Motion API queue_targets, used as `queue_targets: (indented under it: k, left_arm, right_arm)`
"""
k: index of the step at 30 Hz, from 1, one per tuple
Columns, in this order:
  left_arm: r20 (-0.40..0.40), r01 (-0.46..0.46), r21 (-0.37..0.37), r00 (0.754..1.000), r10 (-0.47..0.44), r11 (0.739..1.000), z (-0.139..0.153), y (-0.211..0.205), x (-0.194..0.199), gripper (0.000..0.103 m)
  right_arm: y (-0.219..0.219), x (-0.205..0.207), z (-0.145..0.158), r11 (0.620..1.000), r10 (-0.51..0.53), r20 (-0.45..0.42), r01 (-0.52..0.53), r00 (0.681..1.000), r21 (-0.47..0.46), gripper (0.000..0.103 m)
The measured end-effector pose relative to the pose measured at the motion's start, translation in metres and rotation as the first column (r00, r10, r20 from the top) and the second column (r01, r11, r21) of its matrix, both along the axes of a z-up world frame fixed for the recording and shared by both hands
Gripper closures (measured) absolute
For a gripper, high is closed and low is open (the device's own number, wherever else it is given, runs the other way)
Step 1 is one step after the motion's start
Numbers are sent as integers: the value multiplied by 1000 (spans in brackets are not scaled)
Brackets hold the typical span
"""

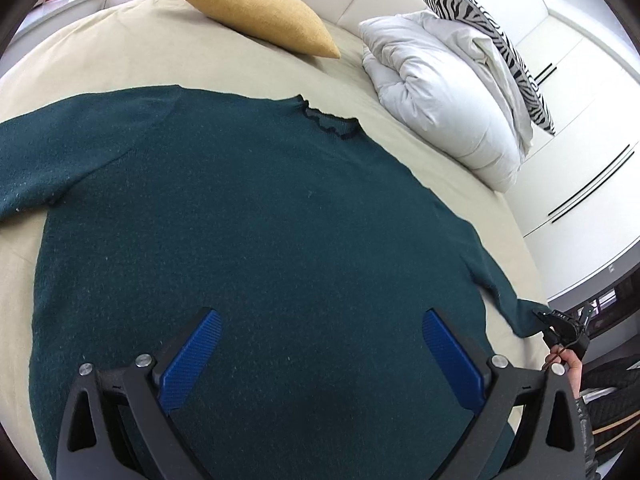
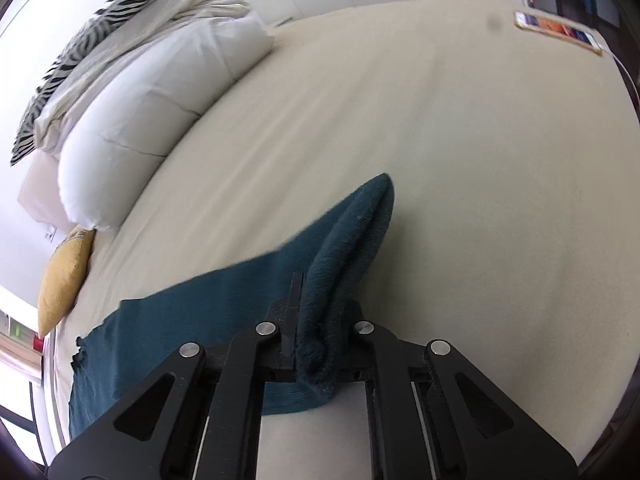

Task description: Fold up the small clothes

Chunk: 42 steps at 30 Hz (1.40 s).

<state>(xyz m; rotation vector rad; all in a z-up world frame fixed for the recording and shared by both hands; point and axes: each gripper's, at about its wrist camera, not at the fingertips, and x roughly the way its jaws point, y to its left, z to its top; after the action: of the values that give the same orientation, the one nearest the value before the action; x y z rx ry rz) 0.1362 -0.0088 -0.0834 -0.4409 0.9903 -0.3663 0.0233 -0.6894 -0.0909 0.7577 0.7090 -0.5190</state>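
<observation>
Right claw is clamped on the cuff end of the sweater's sleeve; the knit bunches between the closed jaws and stands up past them in a folded ridge. Left claw stands wide apart, its blue pads hovering over the lower body of the sweater with nothing between them; whether the pads touch the fabric cannot be told.

Position of the workpiece: the dark teal sweater lies flat, front or back up, on the beige bed, neckline toward the headboard. One sleeve runs off toward the left edge of the left wrist view; the other runs to the right, where its end is held by the right claw. A yellow cushion and a white duvet lie well apart from the garment, near the head of the bed.

Handling characteristics, as judged:
- Material: soft, fuzzy knit. Limp, no stiffness; it will drape and sag from any single grip point.
- Weight: light, though thicker than a shirt, so folds will stand bulky.
- Surface: high friction against the sheet; dragging is likely to stretch or wrinkle it. Lift, then carry.
- Fragility: none, but knit can snag on hard edges.

Recommended grip points: cuff, shoulder seam, hem corners. Take a doubled edge, as at the cuff, for a secure hold.
</observation>
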Motion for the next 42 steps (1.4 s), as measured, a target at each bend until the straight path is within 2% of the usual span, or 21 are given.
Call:
queue_targets:
  k: [3,5,7,9,12,15,18,20,21,22,23,25,28,32,34,36,38,40,42]
  left_arm:
    - [9,-17,-50,1000,17,999,2,10,6,1]
    - [14,-25,-77,1000,26,997,3,16,9,2]
    - [21,-28,-106,999,30,994,5,22,13,9]
    - [19,-34,-129,999,37,991,6,27,17,12]
    - [21,-33,-167,999,37,985,7,35,22,14]
    - [13,-32,-188,999,35,982,5,39,26,14]
    - [-15,-26,-224,1000,24,974,-3,39,34,14]
    - [-35,-20,-240,999,12,970,-9,36,41,14]
    - [-49,-18,-252,999,6,968,-13,33,45,14]
    - [-58,-16,-262,998,1,965,-15,29,49,14]
    - [-63,-12,-269,998,-5,963,-17,26,51,14]
    - [-70,3,-277,997,-23,961,-18,14,59,14]
    - [-74,35,-272,996,-57,962,-20,-7,71,14]
    - [-87,71,-256,992,-96,964,-23,-40,90,17]
    - [-110,99,-207,986,-124,973,-28,-60,101,30]
    - [-139,119,-171,980,-143,978,-35,-75,108,36]
    - [-131,115,-117,983,-130,986,-38,-84,110,47]
    - [-135,111,-79,983,-121,991,-39,-86,110,76]
    - [-138,105,-64,984,-113,992,-40,-82,111,88]
  right_arm:
    - [41,38,35,992,125,45,-123,991,-35,96]
    - [84,67,58,970,237,71,-232,969,-73,96]
    - [135,98,77,934,353,111,-344,929,-93,96]
    - [190,126,84,889,458,124,-448,881,-99,96]
    - [275,165,70,811,584,100,-577,805,-93,96]
    - [334,189,39,768,640,66,-639,765,-47,96]
    - [371,198,3,754,656,-10,-656,755,-28,92]
    - [380,195,-14,744,668,-18,-668,744,-9,90]
    - [382,195,-20,735,678,-6,-677,735,10,81]
    - [382,192,-23,727,686,17,-686,727,32,59]
    - [383,182,-24,725,685,48,-686,727,55,49]
    - [382,159,-19,735,665,125,-675,736,65,36]
    - [364,135,-12,746,641,207,-663,739,59,36]
    - [329,103,-23,795,544,278,-592,792,130,36]
    - [314,96,-29,809,499,311,-563,809,169,36]
    - [304,90,-37,812,476,315,-548,821,200,35]
    - [300,88,-42,808,471,324,-548,821,213,35]
    - [297,90,-46,806,469,334,-550,818,216,36]
    - [293,86,-50,805,457,350,-548,817,228,36]
